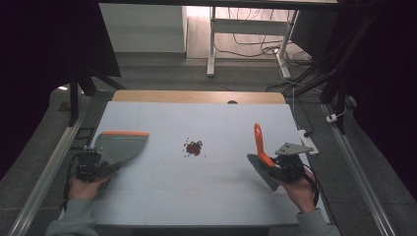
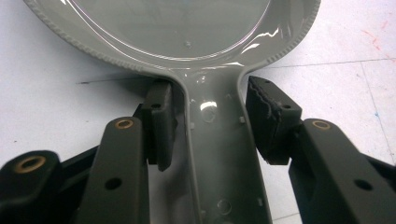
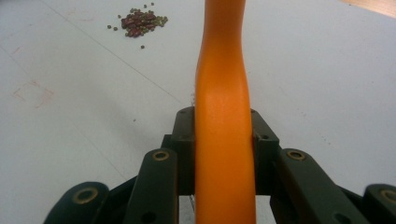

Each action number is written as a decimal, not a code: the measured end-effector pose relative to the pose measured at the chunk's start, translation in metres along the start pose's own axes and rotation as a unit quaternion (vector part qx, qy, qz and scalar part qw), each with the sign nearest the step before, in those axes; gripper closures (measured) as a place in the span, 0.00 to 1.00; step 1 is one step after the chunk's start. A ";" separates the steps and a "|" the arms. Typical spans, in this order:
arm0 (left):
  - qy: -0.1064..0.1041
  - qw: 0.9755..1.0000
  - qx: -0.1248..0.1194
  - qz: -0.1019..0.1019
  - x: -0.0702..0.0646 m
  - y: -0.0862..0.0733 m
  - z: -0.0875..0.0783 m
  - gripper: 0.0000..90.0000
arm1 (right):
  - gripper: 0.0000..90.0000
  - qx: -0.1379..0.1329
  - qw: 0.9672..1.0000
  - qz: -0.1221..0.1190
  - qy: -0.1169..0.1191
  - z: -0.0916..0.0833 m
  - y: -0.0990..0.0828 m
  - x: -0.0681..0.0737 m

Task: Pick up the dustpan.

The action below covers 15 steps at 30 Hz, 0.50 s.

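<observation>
High view: your left tongs [image 1: 109, 168] sit at the near left of the desk [image 1: 196, 196], at the handle of the grey dustpan [image 1: 120, 146] with its orange front edge; the dustpan lies flat, well left of the small pile of beans [image 1: 193, 147] mid-desk; your right tongs [image 1: 273, 166] at the near right hold the brush [image 1: 260, 157], orange handle pointing up and away, grey bristles low.

Left gripper view: the dustpan handle [image 2: 219, 140] runs between the jaws; left pad touches its side, right pad sits just beside it with a thin gap, so not clamped.

Right gripper view: your tongs are clamped on the orange brush handle [image 3: 223, 116], both pads pressed on its sides; the beans [image 3: 140, 21] lie far off, upper left.
</observation>
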<state>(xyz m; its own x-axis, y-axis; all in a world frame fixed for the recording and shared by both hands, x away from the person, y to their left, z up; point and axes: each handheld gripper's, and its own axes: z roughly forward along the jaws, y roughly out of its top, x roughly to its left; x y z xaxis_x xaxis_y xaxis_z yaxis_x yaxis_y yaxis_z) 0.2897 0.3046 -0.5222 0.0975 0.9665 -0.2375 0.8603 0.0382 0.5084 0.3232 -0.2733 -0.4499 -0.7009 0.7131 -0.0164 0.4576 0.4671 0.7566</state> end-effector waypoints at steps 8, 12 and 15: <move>-0.007 1.000 0.001 -0.002 0.002 -0.001 0.001 0.66 | 0.78 0.000 1.000 0.003 -0.002 0.000 0.000 0.000; -0.006 1.000 0.000 -0.004 0.003 -0.001 0.000 0.67 | 0.78 0.000 1.000 0.003 -0.001 0.000 0.000 0.000; -0.006 1.000 -0.001 -0.004 0.003 -0.001 0.000 0.68 | 0.78 0.001 1.000 0.002 -0.002 0.000 -0.001 -0.001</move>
<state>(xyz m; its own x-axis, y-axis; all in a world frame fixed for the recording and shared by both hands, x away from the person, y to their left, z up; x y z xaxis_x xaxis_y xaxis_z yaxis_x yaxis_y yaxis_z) 0.2892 0.3078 -0.5235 0.0974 0.9629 -0.2518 0.8602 0.0458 0.5078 0.3236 -0.2741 -0.4508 -0.6974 0.7165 -0.0162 0.4609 0.4657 0.7554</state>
